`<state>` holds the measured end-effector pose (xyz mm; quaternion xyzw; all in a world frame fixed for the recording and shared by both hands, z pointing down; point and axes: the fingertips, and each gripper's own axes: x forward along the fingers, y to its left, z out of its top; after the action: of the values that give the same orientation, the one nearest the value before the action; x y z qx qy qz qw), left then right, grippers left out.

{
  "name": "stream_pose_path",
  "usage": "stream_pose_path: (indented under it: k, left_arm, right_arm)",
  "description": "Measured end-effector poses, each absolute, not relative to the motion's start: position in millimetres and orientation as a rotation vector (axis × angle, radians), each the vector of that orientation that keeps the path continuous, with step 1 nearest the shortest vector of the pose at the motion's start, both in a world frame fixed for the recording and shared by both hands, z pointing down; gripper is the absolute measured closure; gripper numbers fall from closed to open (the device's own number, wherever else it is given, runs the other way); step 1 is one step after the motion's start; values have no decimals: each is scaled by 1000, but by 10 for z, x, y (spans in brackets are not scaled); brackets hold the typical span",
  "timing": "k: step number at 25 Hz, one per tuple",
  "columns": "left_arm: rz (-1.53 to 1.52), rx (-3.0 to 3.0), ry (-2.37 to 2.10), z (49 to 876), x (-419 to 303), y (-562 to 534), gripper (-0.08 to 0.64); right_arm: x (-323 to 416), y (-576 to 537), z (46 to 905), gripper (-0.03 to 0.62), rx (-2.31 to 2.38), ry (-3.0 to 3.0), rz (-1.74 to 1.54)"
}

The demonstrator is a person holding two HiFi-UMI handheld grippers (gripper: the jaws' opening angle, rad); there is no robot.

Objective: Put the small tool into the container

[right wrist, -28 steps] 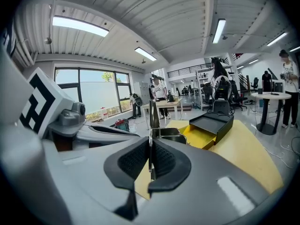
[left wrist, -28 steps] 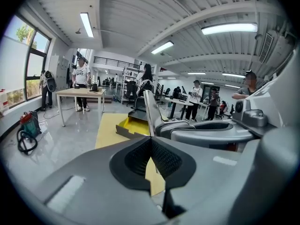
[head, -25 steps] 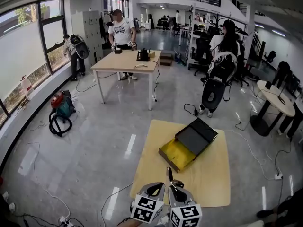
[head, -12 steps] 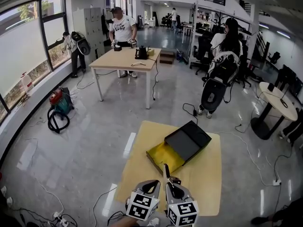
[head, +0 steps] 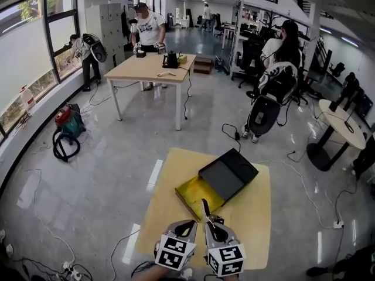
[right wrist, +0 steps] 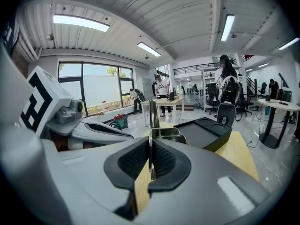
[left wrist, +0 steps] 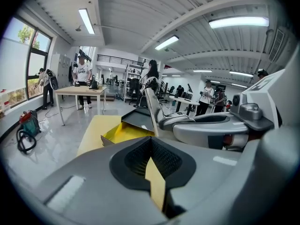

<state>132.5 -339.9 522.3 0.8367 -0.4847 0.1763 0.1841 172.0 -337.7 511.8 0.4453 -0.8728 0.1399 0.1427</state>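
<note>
A low wooden table point(head: 252, 215) carries the container, a yellow box point(head: 196, 193) lying open, with its black lid point(head: 228, 171) resting over its far right part. My right gripper point(head: 212, 222) hangs over the table's near edge, shut on the small tool point(head: 204, 208), a thin metal blade that sticks up and forward toward the box. In the right gripper view the tool point(right wrist: 153, 114) stands between the closed pads, with the lid point(right wrist: 202, 132) beyond. My left gripper point(head: 188, 224) is beside it, shut and empty; its own view shows the box point(left wrist: 123, 132) ahead.
A larger wooden table point(head: 149, 69) with a kettle stands far back, with a person behind it. A vacuum cleaner point(head: 63, 124) sits at the left wall. Another person with a backpack point(head: 275, 81) stands right of centre, a round table point(head: 340, 122) at the right. Cables cross the floor.
The low table and box have slid left and nearer in the head view. Both grippers keep their place in it, and the right one holds the tool throughout.
</note>
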Motion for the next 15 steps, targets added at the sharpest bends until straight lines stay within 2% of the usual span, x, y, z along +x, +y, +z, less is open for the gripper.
stream_pose_path:
  k: [6,10,15]
  left_arm:
    - [507,2394,-1323,5329,1345,-4299,557]
    - [503,2407,-1288,5566,693,-4756,557]
    - [508,2418,-1267,5626,432,-5195,555]
  right_arm:
    - [1734,-4262,5254,584,1301,-2468,394]
    - [1098,-4746,5485,584,1298,-2432,361]
    - [858,-5244,5565,584,1284,-2388,321]
